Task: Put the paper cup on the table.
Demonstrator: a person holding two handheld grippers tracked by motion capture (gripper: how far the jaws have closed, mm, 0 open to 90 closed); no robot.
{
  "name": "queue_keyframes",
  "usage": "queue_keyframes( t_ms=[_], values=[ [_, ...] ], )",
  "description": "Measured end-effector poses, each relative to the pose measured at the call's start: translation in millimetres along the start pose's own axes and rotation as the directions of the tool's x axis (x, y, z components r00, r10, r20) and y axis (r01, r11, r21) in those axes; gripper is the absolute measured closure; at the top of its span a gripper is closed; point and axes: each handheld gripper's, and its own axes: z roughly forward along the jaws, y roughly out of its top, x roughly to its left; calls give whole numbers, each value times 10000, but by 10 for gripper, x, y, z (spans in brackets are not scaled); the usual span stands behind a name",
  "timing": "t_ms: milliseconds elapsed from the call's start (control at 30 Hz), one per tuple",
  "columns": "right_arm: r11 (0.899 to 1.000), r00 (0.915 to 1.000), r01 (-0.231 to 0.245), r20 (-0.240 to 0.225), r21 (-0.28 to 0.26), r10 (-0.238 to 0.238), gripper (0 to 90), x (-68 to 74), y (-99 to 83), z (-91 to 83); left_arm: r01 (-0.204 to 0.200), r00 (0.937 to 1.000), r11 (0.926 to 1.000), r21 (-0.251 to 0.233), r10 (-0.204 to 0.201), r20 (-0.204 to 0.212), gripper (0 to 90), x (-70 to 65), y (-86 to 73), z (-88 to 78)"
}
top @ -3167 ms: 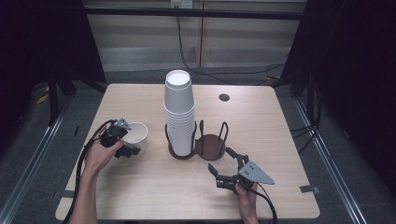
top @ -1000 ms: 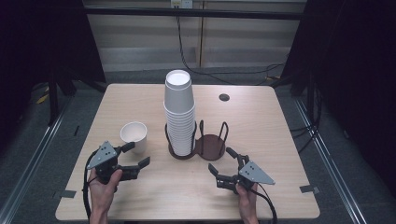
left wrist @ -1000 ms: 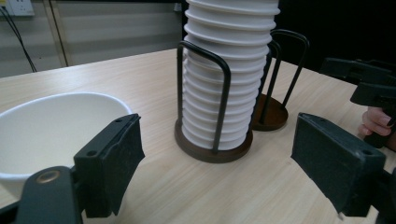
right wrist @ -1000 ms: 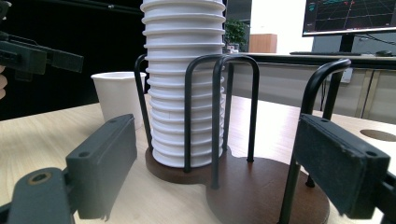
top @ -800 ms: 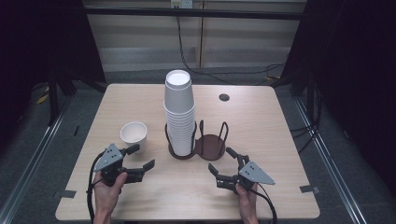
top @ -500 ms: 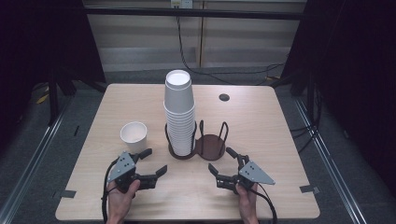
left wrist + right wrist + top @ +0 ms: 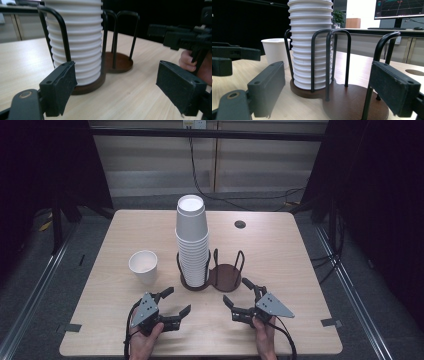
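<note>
High view and both gripper views, one moment. I had the left gripper (image 7: 176, 302) low over the near edge of the pale wooden table (image 7: 295, 255), its two black jaws spread wide with nothing between them; in the left gripper view the same jaws framed the base of the tall stack of white ribbed paper cups (image 7: 77, 37). That stack stood upright in the left ring of the dark brown two-place cup holder with black wire hoops (image 7: 226, 276), near the middle of the table, and the holder's right place was bare of cups. I had the right gripper (image 7: 236, 292) just in front of the holder's right side, jaws likewise wide apart and gripping nothing; in the right gripper view its jaws bracketed the holder's wire hoops and brown base. A single white paper cup (image 7: 143, 267) stood upright and open-mouthed on the table left of the holder, apart from it and beyond the left gripper. A small round dark grommet (image 7: 240, 224) lay in the table's far right part. A hand (image 7: 146, 344) held the left gripper from the near edge; neither gripper touched a cup or the holder
</note>
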Motion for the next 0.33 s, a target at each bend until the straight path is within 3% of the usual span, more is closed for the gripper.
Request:
queue_keyframes(
  t_ms=[33,133,200,333],
  values=[
    [10000,10000,0,0,0,0,130,0,0,0,166,9999,9994,-296,-166,10,160,-14,-10,-1],
    [10000,10000,-20,58,40,19,130,1,0,0,-184,9997,9924,-1216,160,-206,160,-75,-57,-75],
    [10000,10000,-1,89,68,1,131,0,1,4,-411,9989,9889,-1428,375,-284,160,-83,-69,-105],
    [9999,10000,-51,76,104,50,134,-2,1,8,-292,9994,9899,-1388,260,-249,160,-83,-65,-93]
  ],
)
